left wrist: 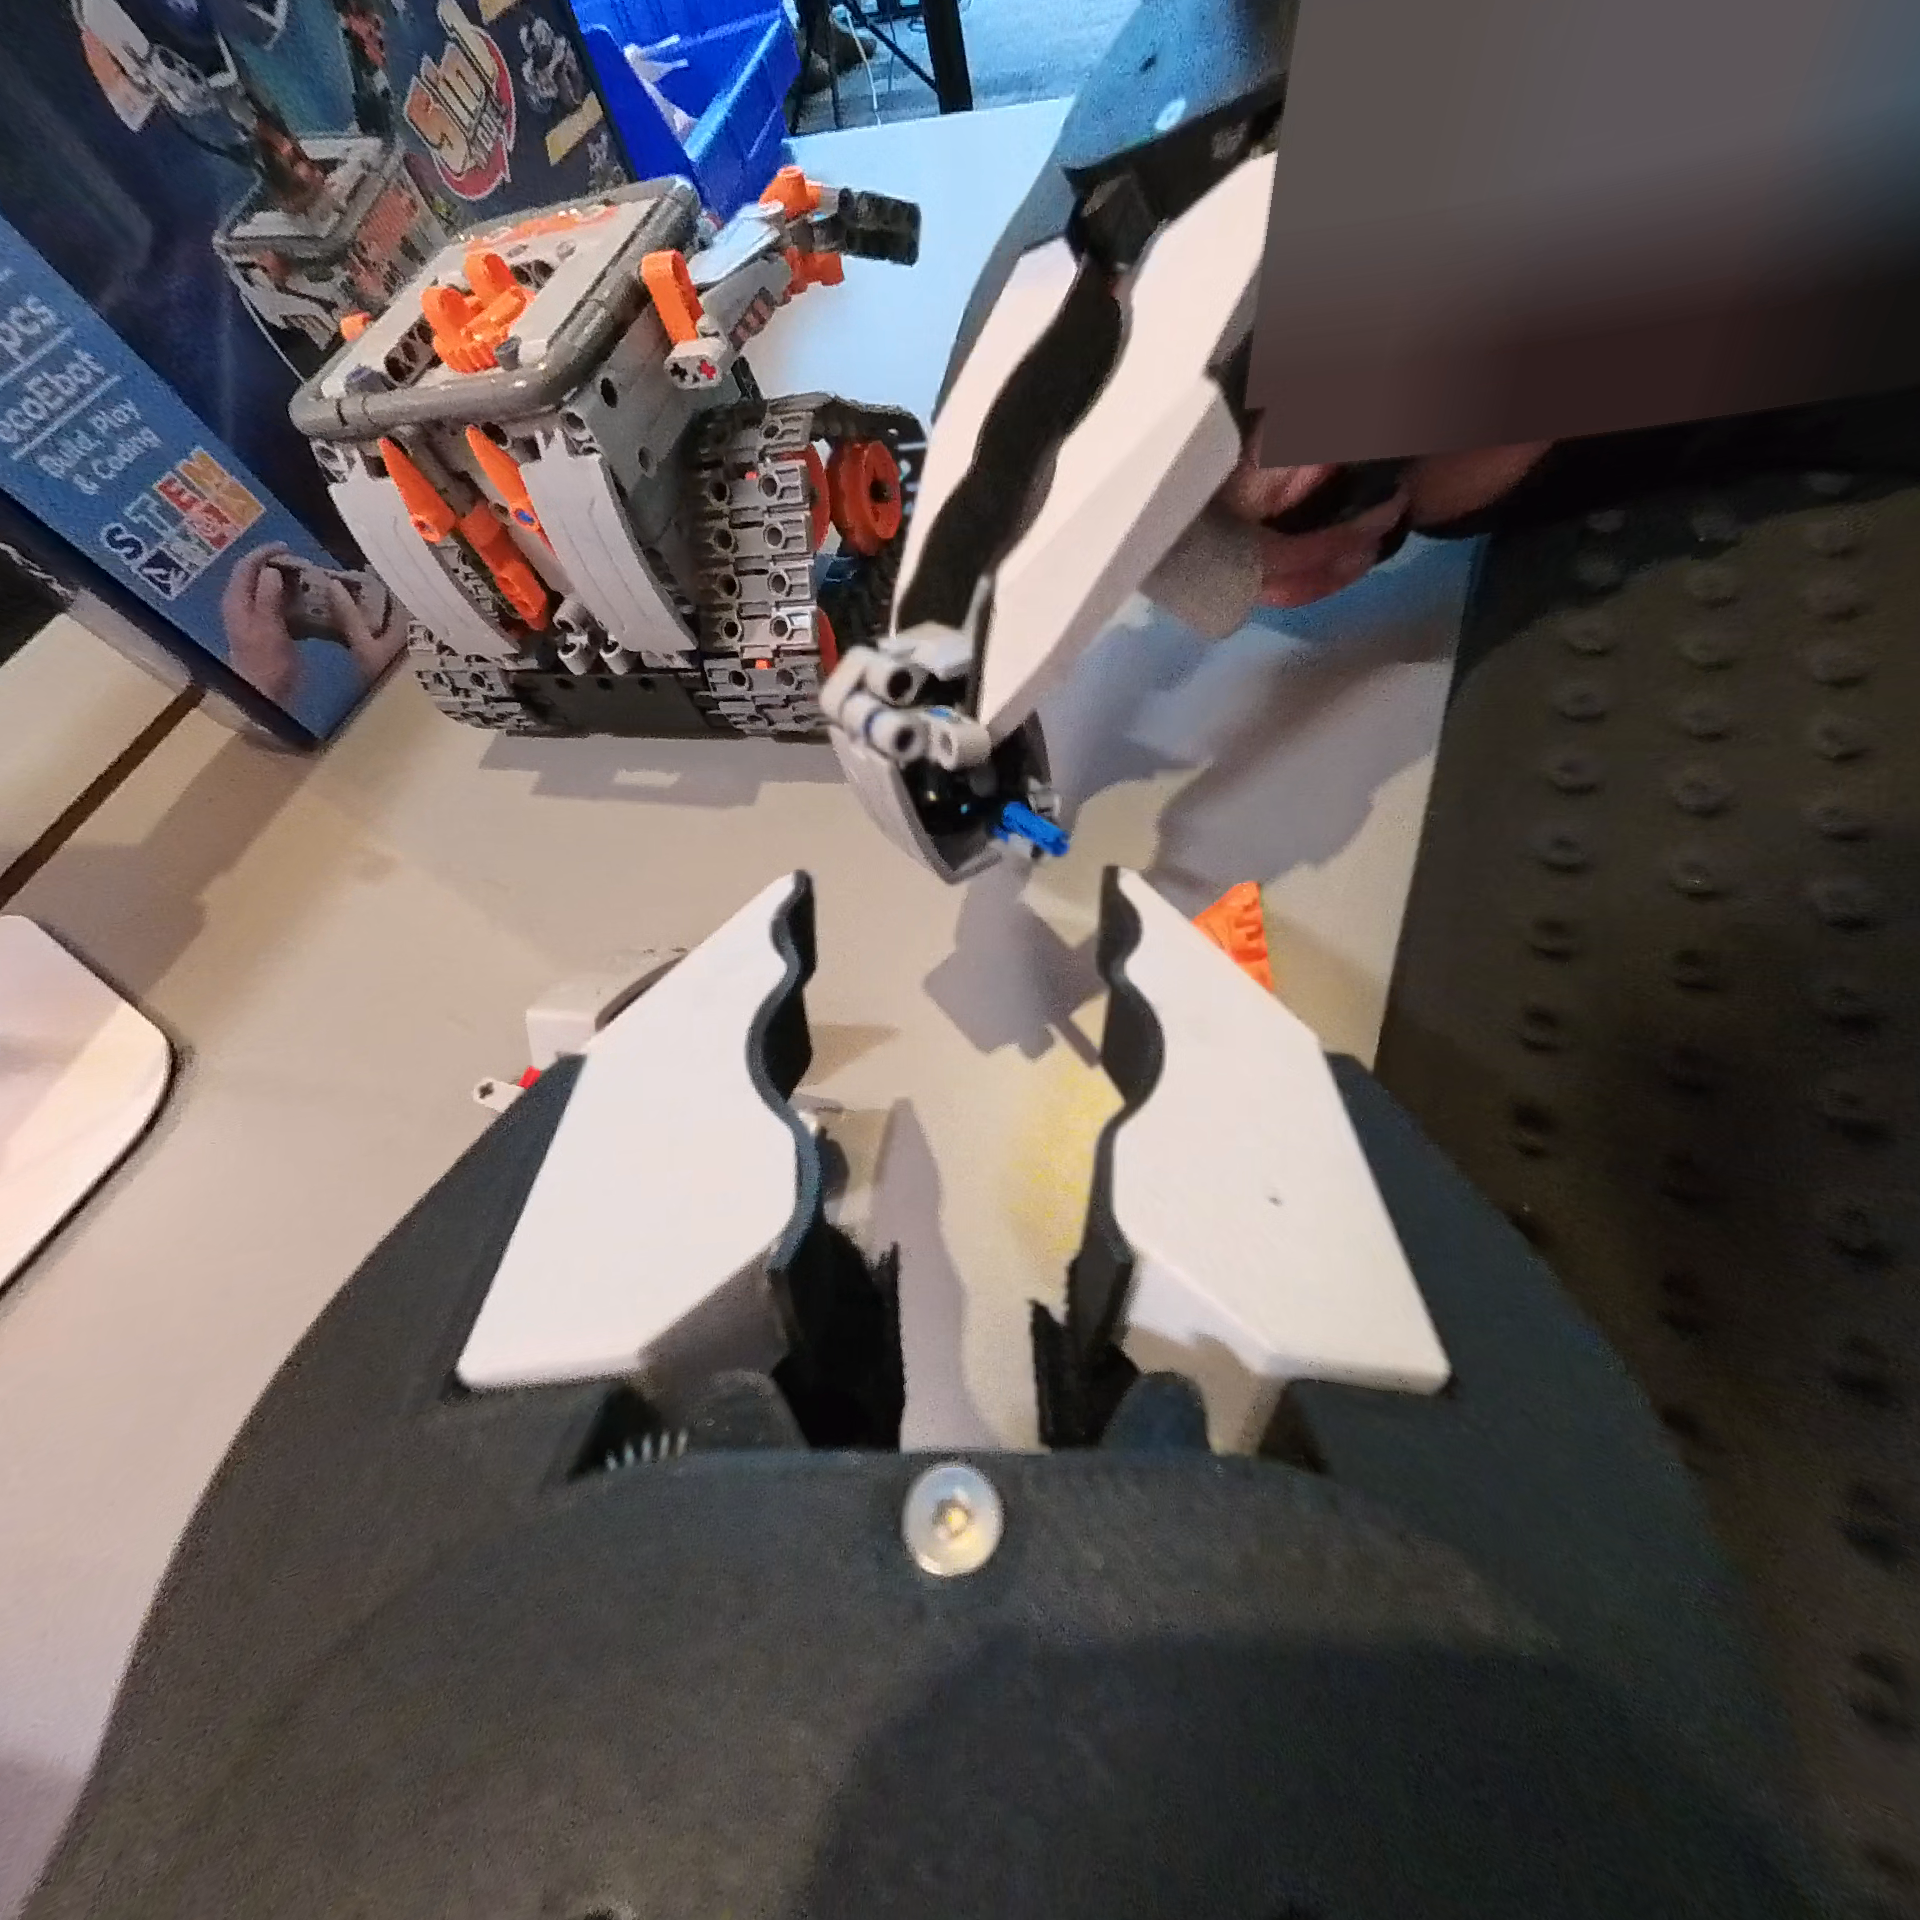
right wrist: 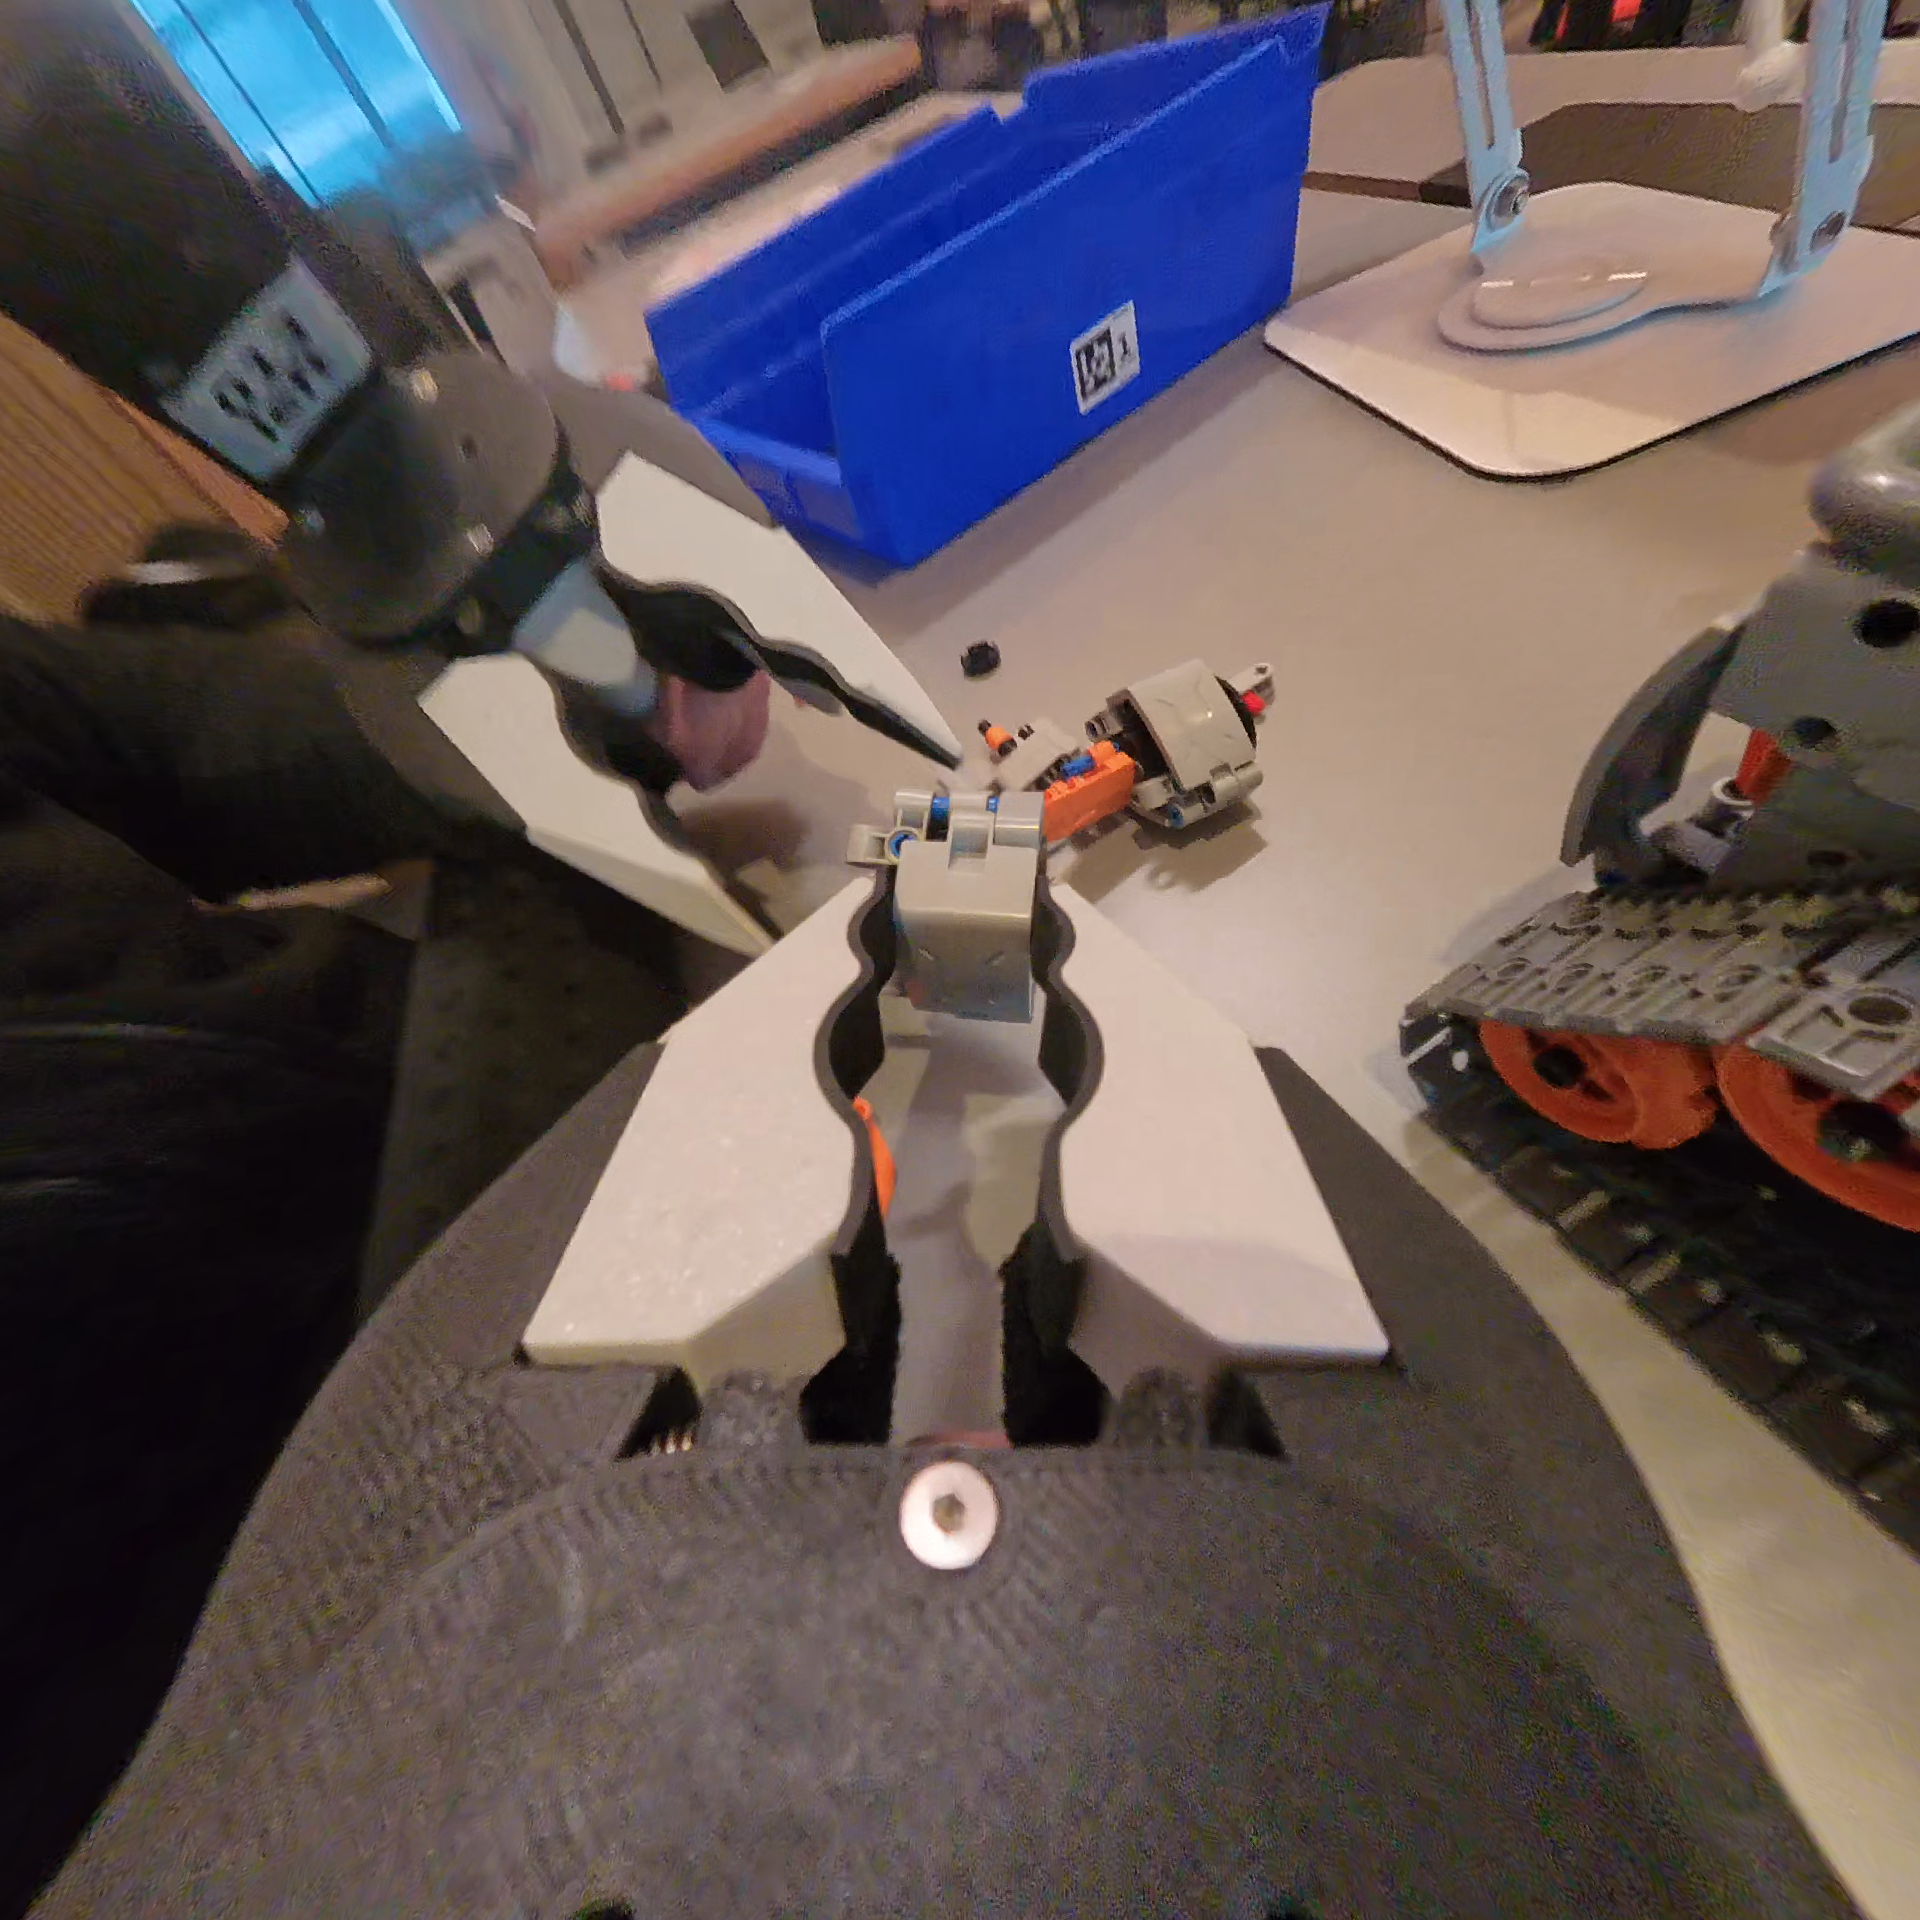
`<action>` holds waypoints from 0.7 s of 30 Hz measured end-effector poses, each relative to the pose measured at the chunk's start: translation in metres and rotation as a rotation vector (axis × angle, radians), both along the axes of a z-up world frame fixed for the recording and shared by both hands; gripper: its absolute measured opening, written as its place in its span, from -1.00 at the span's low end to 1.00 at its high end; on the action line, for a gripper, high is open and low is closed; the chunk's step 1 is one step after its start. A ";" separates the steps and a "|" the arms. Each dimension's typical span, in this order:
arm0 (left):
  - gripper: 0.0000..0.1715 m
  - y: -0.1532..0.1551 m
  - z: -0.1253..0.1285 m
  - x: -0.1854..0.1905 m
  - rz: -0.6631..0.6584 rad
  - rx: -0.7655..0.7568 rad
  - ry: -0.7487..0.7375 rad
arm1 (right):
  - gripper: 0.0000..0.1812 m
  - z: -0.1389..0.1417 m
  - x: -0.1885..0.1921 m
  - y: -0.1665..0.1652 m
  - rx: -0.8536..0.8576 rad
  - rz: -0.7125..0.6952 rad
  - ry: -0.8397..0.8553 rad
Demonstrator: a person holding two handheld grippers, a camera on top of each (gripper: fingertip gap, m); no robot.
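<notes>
My right gripper [right wrist: 961, 894] is shut on a small grey brick assembly [right wrist: 966, 935] with blue pins and holds it above the table. In the left wrist view the right gripper [left wrist: 951, 675] comes in from the upper right with that assembly [left wrist: 925, 758] hanging at its tips. My left gripper [left wrist: 958, 904] is open and empty, its tips just below and in front of the held assembly. In the right wrist view the left gripper [right wrist: 831, 831] reaches in from the left, its jaws apart. A tracked grey-and-orange brick robot [left wrist: 582, 468] stands behind, also seen at the right [right wrist: 1714, 935].
A loose grey-and-orange brick assembly [right wrist: 1143, 758] and a small black part [right wrist: 979, 657] lie on the grey table [right wrist: 1351, 623]. A blue bin [right wrist: 987, 343] and a white stand base [right wrist: 1610, 343] sit farther back. A printed box [left wrist: 156, 468] stands at the left. A dark studded surface [left wrist: 1662, 935] borders the table's right edge. My two grippers' fingertips are within a few centimetres of each other.
</notes>
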State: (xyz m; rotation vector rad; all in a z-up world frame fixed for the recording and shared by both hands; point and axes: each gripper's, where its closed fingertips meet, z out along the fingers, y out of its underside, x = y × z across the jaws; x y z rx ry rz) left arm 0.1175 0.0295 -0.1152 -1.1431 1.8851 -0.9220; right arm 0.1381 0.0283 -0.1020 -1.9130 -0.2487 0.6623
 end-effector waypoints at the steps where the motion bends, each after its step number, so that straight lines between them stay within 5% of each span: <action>1: -0.33 -0.001 -0.002 0.001 0.002 0.007 0.010 | -0.74 0.002 0.001 0.000 0.000 0.001 0.046; 8: -0.40 -0.006 -0.013 0.008 0.007 0.174 0.026 | -0.74 0.007 -0.006 -0.001 -0.025 0.048 0.201; 21: -0.63 -0.002 0.007 0.005 0.007 0.051 -0.043 | -0.74 0.006 -0.009 -0.003 -0.071 0.090 0.317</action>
